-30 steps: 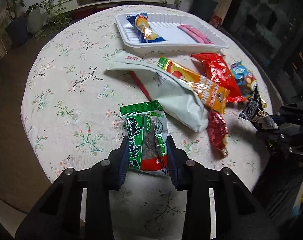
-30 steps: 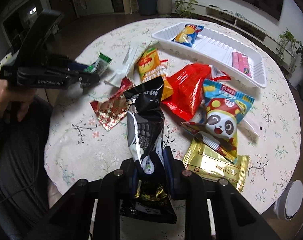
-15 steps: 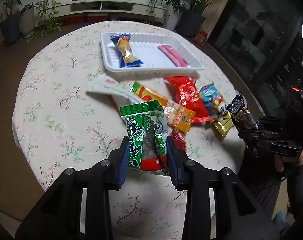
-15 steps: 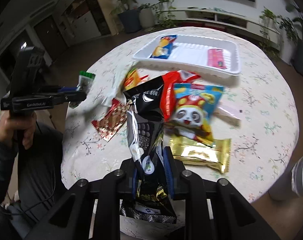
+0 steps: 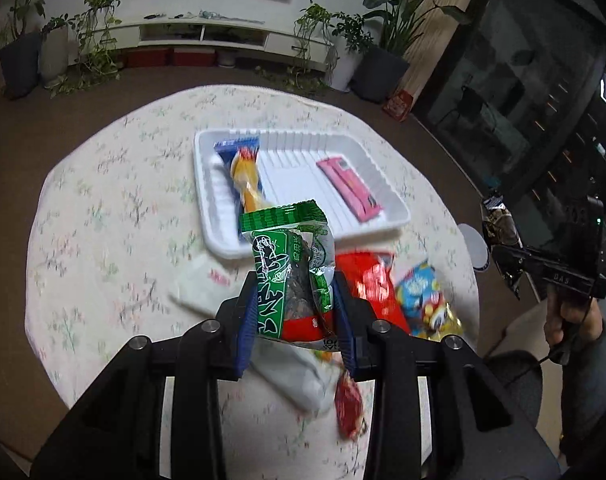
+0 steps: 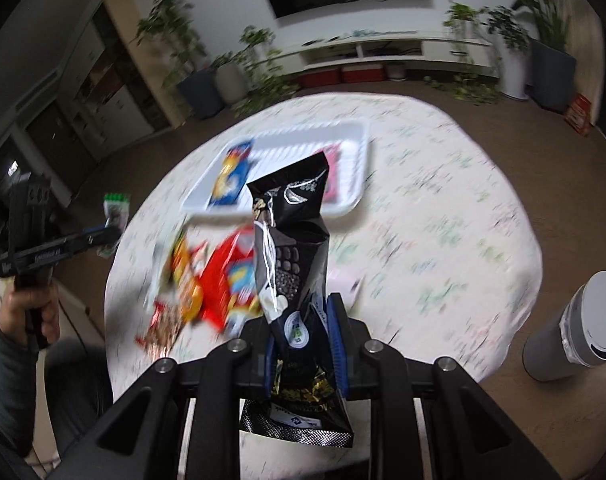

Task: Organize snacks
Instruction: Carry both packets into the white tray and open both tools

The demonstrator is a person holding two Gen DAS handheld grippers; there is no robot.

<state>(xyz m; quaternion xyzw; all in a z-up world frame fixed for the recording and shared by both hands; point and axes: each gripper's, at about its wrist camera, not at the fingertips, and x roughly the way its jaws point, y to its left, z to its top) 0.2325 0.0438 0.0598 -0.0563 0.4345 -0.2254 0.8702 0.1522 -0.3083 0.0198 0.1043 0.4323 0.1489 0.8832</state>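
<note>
Left wrist view: my left gripper clamps a green snack packet in the air above the floral tablecloth, just short of the white tray. My right gripper pinches a black snack bag upright over the loose snacks.

Green snack packet upright, clamped in left tongs; black snack bag upright, clamped in right tongs; white tray holds blue-yellow packet, pink bar.
</note>
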